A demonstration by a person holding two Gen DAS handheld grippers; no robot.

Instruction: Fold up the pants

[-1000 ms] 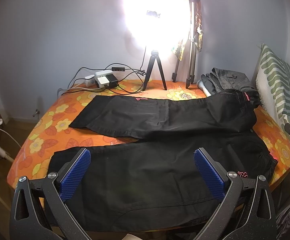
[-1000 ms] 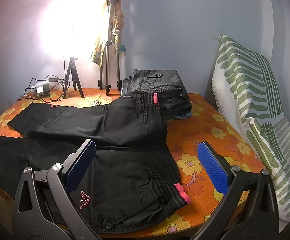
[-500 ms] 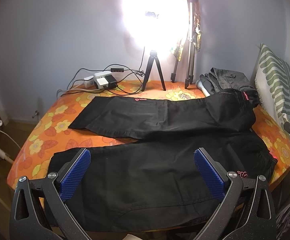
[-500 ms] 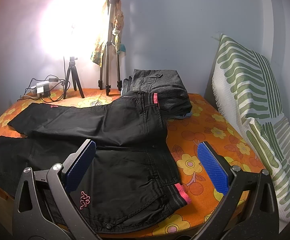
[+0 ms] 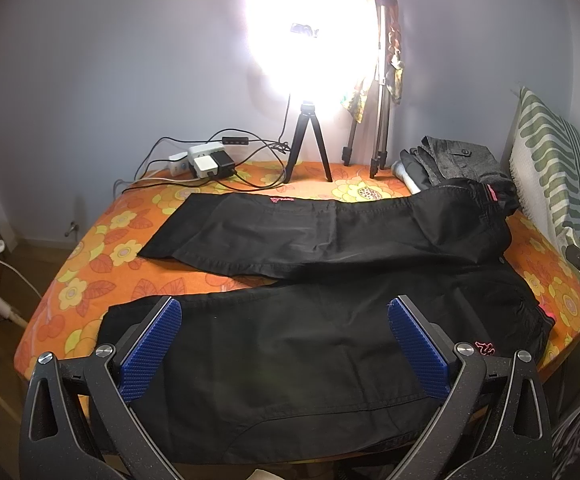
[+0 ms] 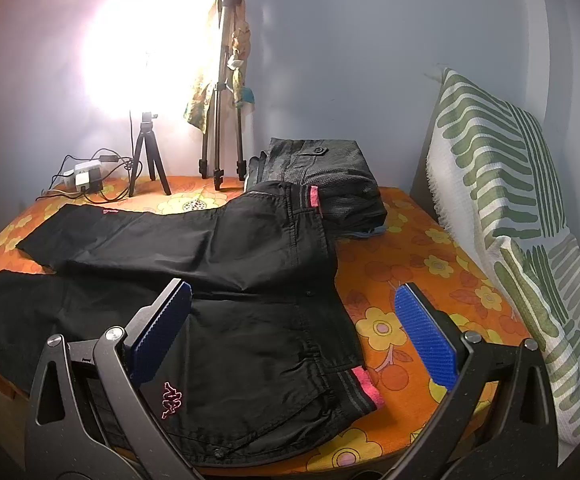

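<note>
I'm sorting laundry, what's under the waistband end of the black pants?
The far waistband of the black pants rests on folded grey clothes; the rest lies on the floral cover. Anything further beneath is hidden.

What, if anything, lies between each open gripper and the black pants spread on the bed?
Nothing visible does. The left gripper hangs open over the near leg of the black pants, and the right gripper hangs open over their waist end; neither touches the fabric.

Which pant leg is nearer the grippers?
The front leg, lying along the table's near edge under both open grippers. The other leg lies behind it, angled toward the tripods.
</note>
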